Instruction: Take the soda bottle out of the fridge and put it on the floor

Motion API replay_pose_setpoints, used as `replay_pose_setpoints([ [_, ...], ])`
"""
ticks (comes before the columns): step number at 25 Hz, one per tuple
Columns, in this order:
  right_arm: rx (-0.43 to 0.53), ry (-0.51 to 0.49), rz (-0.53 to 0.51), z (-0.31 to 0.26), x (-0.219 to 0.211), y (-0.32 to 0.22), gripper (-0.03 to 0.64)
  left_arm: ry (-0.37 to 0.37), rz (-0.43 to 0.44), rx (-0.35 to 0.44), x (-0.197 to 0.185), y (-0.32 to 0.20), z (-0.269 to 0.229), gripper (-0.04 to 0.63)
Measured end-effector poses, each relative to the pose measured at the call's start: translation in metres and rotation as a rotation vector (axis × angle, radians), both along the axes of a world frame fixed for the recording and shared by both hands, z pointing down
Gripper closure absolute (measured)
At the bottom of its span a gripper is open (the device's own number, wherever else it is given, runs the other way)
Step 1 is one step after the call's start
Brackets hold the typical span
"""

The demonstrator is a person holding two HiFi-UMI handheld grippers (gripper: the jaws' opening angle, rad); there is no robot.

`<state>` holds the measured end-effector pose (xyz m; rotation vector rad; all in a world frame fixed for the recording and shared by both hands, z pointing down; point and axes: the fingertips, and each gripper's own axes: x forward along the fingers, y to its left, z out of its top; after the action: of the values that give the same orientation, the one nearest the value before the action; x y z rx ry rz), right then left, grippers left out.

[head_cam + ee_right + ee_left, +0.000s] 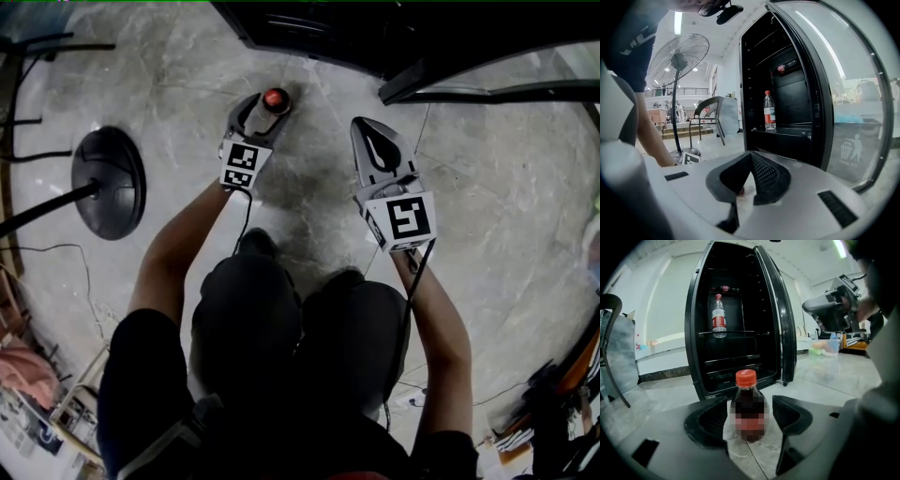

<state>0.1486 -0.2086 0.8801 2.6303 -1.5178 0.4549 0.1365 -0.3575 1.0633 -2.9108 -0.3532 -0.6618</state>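
The head view is dim and flat, with a soft shadow on the pale floor (487, 216) just ahead of the person and the corners falling to black. Both gripper views are brighter, lit by ceiling strip lights (678, 22) overhead, yet the fridge (736, 352) interior stays near black, its sides bowed by fisheye distortion. The glass door (848, 93) carries pale reflections, and a mosaic patch blurs the soda bottle (747, 413) label.

I count one soda bottle (748, 408), one water bottle (719, 316), one fridge (693, 333), one pedestal fan (678, 60) and one chair (708, 112). I'm running two grippers: left gripper (270, 105) and right gripper (751, 164).
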Motion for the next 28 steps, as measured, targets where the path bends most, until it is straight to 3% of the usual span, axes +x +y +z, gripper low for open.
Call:
replay_pose_setpoints([
  [9, 0.016, 0.007, -0.009, -0.007, 0.001, -0.005, 0.598, 0.067, 0.041, -0.031, -0.023, -0.007, -0.055, 0.3],
  [13, 0.018, 0.006, -0.009, -0.012, 0.002, -0.004, 0.598, 0.053, 0.036, -0.074, -0.033, -0.01, -0.08, 0.37],
  [22, 0.045, 0.05, -0.007, -0.028, 0.004, -0.004, 0.598, 0.208, 0.045, -0.06, -0.036, -0.007, -0.147, 0.55],
  [28, 0.057, 0.081, -0.007, -0.041, 0.006, -0.004, 0.598, 0.243, 0.047, -0.035, -0.035, -0.007, -0.177, 0.571],
])
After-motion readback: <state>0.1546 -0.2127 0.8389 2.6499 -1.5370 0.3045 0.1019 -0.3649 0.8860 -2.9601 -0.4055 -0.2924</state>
